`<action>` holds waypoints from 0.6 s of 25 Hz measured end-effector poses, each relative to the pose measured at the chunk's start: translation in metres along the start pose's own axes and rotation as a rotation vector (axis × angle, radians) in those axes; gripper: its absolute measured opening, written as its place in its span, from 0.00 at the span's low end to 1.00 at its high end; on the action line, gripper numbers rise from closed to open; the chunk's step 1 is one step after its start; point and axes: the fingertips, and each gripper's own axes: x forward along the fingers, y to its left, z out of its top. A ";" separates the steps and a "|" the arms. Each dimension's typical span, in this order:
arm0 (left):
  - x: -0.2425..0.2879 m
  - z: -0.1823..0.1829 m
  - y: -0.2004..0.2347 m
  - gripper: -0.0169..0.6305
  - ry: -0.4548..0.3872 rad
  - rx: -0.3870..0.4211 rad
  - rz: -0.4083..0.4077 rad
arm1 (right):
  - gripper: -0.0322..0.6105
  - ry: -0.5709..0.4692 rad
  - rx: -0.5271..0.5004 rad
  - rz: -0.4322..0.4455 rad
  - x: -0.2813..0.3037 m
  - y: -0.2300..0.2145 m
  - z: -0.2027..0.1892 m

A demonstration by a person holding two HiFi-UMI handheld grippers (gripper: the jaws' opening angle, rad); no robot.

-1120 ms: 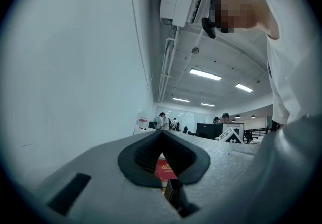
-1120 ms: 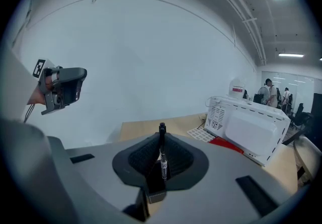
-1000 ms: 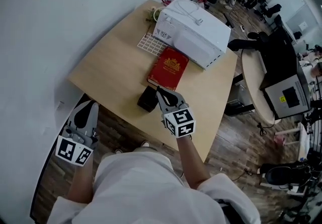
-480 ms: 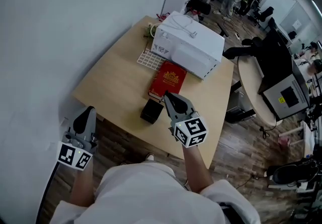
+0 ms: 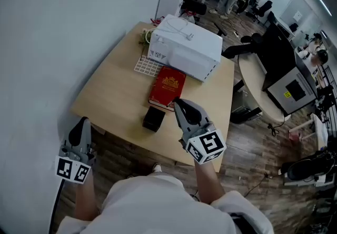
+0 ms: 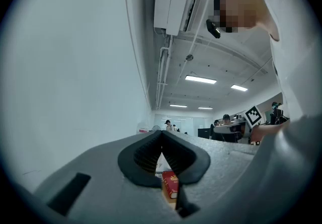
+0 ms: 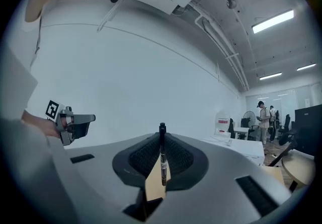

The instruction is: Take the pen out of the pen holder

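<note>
A: Quick, where's the pen [image 7: 162, 161]?

B: Out of the pen holder [image 5: 152, 119]. The right gripper [image 5: 180, 103] has it. Jaws are closed on the barrel, and the pen stands upright betw. the ribbed pads w/ its top end poking above the jaw tips.

A: And the holder itself?

B: Black, boxy, sitting on the wooden table [image 5: 113, 91] near the person's edge. Can't see into it from the head view.

A: Right gripper vs. the holder?

B: In the head view its nose shows just right of the holder, pointing away from the person. No contact betw. them.

A: Other one?

B: The left gripper [image 5: 83, 122] is well left of the holder, off the table's corner and close to the white wall [image 5: 52, 28]. Jaw tips are together w/ nothing gripped. In the left gripper view there's a narrow slit lower down betw. the pads, and the red book [image 5: 167, 87] shows thru it.

A: Book's where?

B: Just behind the holder, flat on the table, gold crest up. Can't tell if they touch.

A: Anything else nearby?

B: A white boxy appliance [image 5: 184, 46] sits behind the holder, past the book. A white grid-pattern mat [image 5: 145, 64] lies behind-left of the holder, right up against the appliance.
</note>
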 end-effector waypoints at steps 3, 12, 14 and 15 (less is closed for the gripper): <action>-0.001 0.002 -0.001 0.05 -0.003 0.003 -0.007 | 0.10 -0.016 -0.012 -0.018 -0.015 0.000 0.010; -0.011 0.009 -0.003 0.05 -0.020 0.006 -0.007 | 0.10 -0.060 -0.014 -0.095 -0.062 -0.002 0.030; -0.016 0.009 -0.003 0.05 -0.021 0.003 -0.003 | 0.10 -0.062 -0.009 -0.113 -0.071 -0.003 0.031; -0.018 0.009 -0.004 0.05 -0.021 0.003 -0.001 | 0.10 -0.063 -0.008 -0.120 -0.076 -0.003 0.032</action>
